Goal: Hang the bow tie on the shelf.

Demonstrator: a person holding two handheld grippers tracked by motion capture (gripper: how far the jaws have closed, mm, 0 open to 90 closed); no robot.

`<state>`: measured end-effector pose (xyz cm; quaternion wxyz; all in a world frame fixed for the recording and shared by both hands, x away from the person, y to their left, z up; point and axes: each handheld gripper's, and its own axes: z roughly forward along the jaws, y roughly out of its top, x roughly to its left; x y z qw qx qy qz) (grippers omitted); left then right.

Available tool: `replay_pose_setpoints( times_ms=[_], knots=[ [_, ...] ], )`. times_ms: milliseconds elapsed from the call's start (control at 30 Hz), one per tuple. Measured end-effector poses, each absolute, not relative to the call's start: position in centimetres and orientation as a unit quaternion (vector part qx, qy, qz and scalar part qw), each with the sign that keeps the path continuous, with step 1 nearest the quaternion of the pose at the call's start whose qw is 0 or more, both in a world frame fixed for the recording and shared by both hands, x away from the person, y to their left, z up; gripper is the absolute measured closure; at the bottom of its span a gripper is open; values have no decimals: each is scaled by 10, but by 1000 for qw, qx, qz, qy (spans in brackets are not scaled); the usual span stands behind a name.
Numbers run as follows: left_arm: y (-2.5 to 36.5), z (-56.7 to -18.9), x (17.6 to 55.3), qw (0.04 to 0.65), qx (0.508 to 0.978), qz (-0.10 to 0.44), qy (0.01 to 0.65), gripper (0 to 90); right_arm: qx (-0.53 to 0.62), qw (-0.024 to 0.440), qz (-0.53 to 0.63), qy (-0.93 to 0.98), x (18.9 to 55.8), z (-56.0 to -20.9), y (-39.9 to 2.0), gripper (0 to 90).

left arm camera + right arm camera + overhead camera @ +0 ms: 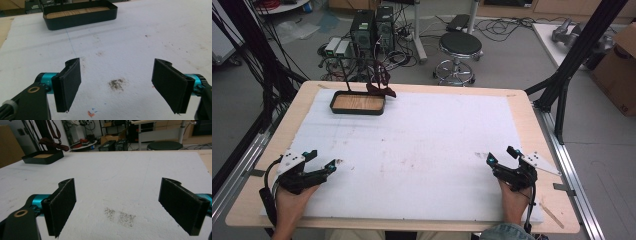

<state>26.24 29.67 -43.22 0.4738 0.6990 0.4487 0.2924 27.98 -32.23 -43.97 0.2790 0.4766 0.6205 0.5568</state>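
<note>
The dark oblong tray with a wooden floor [358, 103] sits near the far left corner of the surface [422, 145], a dark red bow-like piece [380, 86] standing at its far right rim. Both grippers rest at the near edge, well apart from it: the left gripper [323, 161] and the right gripper [500, 154], each with jaws spread wide and holding nothing. From here, I'd guess, a long reach could knock the light tray or topple that piece.

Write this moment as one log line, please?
left tongs: open, empty | right tongs: open, empty | tray: far left on table, untouched
</note>
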Motion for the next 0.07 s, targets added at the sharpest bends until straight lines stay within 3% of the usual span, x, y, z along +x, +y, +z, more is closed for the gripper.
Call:
replay_pose_setpoints(
  times_ms=[67],
  knots=[
    [298, -432, 262, 477, 697, 292, 450, 238, 477, 280, 558, 619, 280, -440, -322, 135]
  ],
)
